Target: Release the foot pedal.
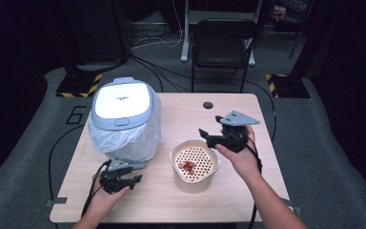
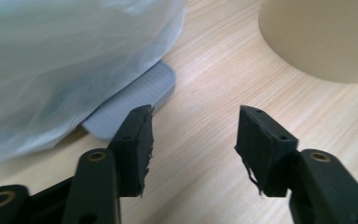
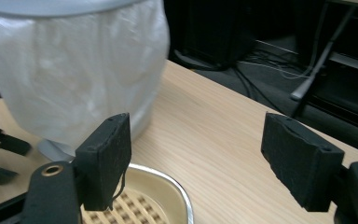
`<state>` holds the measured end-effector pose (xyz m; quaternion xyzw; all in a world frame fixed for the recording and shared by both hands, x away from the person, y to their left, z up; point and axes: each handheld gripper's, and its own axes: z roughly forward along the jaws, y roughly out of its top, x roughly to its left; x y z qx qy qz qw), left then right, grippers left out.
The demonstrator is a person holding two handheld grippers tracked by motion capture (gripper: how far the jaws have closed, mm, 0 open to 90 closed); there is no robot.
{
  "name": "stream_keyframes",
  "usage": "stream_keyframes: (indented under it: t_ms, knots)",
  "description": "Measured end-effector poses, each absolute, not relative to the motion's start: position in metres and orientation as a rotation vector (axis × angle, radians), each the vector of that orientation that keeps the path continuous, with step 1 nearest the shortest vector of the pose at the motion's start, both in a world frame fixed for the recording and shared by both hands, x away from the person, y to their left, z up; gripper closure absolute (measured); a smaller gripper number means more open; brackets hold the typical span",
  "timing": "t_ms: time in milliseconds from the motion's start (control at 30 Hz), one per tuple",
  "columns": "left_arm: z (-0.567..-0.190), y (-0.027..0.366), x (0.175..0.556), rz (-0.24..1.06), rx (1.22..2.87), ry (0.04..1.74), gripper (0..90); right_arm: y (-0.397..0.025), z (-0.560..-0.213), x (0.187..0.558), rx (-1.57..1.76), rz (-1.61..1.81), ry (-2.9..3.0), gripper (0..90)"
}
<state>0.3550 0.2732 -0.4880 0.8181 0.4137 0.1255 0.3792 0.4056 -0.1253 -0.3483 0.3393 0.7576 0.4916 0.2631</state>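
Both grippers stand with jaws apart and empty: the right gripper hovers over the far rim of the beige pot, the left gripper rests low near the table's front edge. Behind it sits the pedal bin, lid down, lined with a clear bag; its grey pedal lies just ahead of the left jaws. Inside the pot, a perforated tray carries small red scraps. Judging from this, pressing squarely on the pedal while the right jaws close firmly on the pot's rim would work best.
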Motion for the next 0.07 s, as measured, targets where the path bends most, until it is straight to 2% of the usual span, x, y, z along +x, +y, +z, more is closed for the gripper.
stream_keyframes:
  t_ms: [67]
  knots:
    - [-0.4917,0.2822,0.3519,0.33,2.086,1.086,40.3,-0.1389,-0.357,0.4015,0.983,1.301,2.008,20.8]
